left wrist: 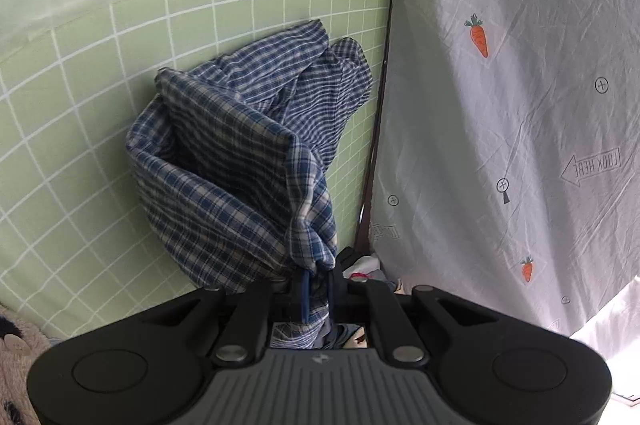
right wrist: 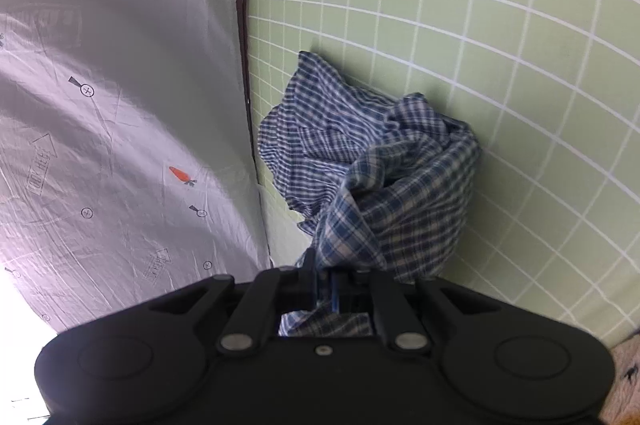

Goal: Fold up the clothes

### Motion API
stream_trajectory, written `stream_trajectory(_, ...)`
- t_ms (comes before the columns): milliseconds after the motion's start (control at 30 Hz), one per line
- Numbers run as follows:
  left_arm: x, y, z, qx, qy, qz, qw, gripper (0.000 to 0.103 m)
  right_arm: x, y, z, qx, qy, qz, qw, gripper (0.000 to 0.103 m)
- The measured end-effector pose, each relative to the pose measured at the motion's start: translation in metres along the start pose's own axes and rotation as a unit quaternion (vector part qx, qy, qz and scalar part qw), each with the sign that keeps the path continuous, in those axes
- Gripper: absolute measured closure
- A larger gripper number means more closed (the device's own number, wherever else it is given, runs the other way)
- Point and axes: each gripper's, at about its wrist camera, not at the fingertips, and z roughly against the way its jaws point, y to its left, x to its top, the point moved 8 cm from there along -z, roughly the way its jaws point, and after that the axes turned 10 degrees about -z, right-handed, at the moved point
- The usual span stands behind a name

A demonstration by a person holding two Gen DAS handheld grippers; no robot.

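Plaid cloth, blue and cream, is pinched in both grippers at once. The left gripper (left wrist: 316,283) has its fingers drawn nearly together, with a bunched edge of the shirt (left wrist: 240,161) caught between them and a dark blue strip of it hanging down through the narrow gap. The right gripper (right wrist: 324,285) is likewise closed to a slit on a gathered edge of the shirt (right wrist: 380,185), and more plaid shows below, behind its fingers.

From each wrist the shirt runs away from the fingers in a loose, crumpled heap against a green sheet (left wrist: 80,145) marked with a white grid. In the left view the cloth forms a deep hollow pocket near the fingers, then twists into finer folds at its far end. In the right view a coarse-checked fold lies nearest, with a paler, finer-checked part beyond it; the far tip ends in a point.

In the left view a white sheet (left wrist: 500,105), printed with carrots, arrows and small circled crosses, borders the green sheet (right wrist: 480,65) on the right; in the right view the white sheet (right wrist: 120,105) lies to the left. A dark seam divides the two. The shirt lies near that seam, its edge just beside it in both views. On the far side of the shirt the green grid stretches wide and bare. A patch of fuzzy beige fabric (left wrist: 20,345) shows at the lower left corner of the left view, and the same kind of fabric (right wrist: 624,377) at the lower right of the right view.
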Motion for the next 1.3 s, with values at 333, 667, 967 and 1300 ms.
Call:
stream_trajectory(333, 0.106, -0.102, -0.118, -0.019, -0.038, -0.140, 0.9892, 0.072, 0.077, 0.118, -0.113, 0.022, 0.004, 0.052, 0.998, 0.052)
stream_trajectory(667, 0.115, -0.091, -0.129, 0.202, -0.057, -0.417, 0.8845, 0.025, 0.094, 0.144, -0.155, -0.058, -0.003, 0.249, 0.967, 0.000)
stream_trajectory(967, 0.104, -0.044, -0.130, 0.256, -0.010, -0.457, 0.8516, 0.017, 0.096, 0.126, -0.153, -0.080, -0.022, 0.294, 0.952, 0.000)
stream_trajectory(1300, 0.113, -0.022, -0.159, 0.285, 0.047, -0.493, 0.8208, 0.012, 0.098, 0.109, -0.167, -0.192, -0.069, 0.481, 0.853, 0.000)
